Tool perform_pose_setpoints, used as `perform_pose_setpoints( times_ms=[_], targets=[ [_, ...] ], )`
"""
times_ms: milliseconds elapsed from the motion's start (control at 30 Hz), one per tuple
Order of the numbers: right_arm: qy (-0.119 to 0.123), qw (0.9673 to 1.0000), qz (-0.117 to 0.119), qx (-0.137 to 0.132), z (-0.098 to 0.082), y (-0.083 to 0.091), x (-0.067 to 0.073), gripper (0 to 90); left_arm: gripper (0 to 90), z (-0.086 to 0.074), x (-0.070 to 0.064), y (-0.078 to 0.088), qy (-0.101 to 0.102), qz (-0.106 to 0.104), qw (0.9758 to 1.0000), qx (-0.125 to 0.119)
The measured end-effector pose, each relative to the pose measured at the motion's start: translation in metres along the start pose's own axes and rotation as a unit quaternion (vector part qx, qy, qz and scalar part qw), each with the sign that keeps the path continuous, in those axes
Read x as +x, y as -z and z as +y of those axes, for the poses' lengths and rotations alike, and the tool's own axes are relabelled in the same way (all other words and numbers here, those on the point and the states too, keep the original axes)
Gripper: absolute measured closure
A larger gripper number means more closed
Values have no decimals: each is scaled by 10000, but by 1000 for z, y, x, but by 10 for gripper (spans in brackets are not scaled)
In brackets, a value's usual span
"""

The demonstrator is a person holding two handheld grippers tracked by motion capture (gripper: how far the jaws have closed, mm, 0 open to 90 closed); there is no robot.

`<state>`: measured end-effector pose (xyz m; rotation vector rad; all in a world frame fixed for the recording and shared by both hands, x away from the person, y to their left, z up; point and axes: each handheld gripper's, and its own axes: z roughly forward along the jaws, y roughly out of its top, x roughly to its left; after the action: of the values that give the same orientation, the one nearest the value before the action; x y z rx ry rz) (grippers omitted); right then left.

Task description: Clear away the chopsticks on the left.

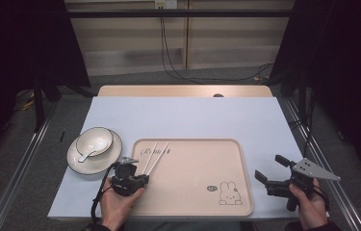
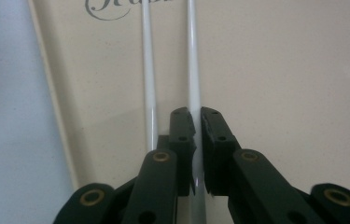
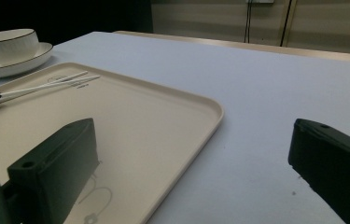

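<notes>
My left gripper [image 2: 196, 122] pinches one chopstick [image 2: 193, 70] on the tray [image 1: 192, 192], lower left of the high view; right gripper [image 1: 271, 169] gapes empty. I'd judge lifting comes next.

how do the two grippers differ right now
The left gripper has its jaws shut on one chopstick of the white pair on the tray; the right gripper has its jaws wide open with nothing between them. The left gripper is over the tray's near left corner; the right gripper is beyond the tray's right edge, over the table. Both are black, two-jawed and hand-held.
</notes>
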<state>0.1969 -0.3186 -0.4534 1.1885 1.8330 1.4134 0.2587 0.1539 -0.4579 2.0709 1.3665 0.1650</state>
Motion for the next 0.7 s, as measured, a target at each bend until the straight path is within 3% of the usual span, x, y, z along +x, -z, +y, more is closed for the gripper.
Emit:
perform_pose_setpoints(
  times_ms=[67, 533, 633, 700],
  targets=[
    [-22, 10000, -17, 35, 0, 0, 0, 10, 838, -2, 2, -2, 87, -46, 9999, 36],
    [-8, 10000, -27, 21, 0, 0, 0, 10, 800, -1, 4, -3, 17, -193, 9998, 34],
    [-20, 10000, -34, 19, 0, 0, 0, 12, 761, -3, 5, -3, 14, -224, 9997, -63],
    [-19, 10000, -40, -8, 1, 1, -1, 14, 755, -4, 7, -1, 5, -353, 9992, -183]
  ],
)
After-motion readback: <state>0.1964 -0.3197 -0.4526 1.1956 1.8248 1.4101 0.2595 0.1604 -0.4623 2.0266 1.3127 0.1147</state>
